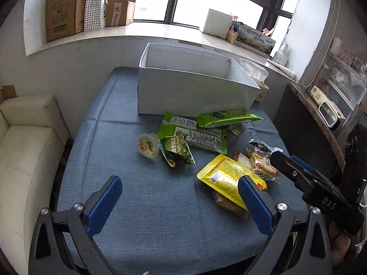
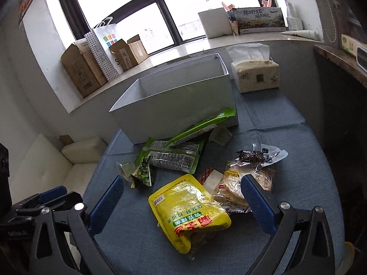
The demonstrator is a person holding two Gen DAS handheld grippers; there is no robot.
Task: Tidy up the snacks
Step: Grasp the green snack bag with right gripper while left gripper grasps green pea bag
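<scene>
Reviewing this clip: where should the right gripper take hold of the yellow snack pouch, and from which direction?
Judging by its pose, take the yellow pouch by its crumpled near end, raised off the blue cloth. Come from above with the right gripper, already open over it.

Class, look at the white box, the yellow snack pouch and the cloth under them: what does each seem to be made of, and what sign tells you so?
White box: probably matte cardboard; thin flat walls, crisp folded edges.
Yellow snack pouch: glossy plastic film; glare and crinkles.
Blue cloth: woven fabric, matte; visible weave and fold creases.
</scene>
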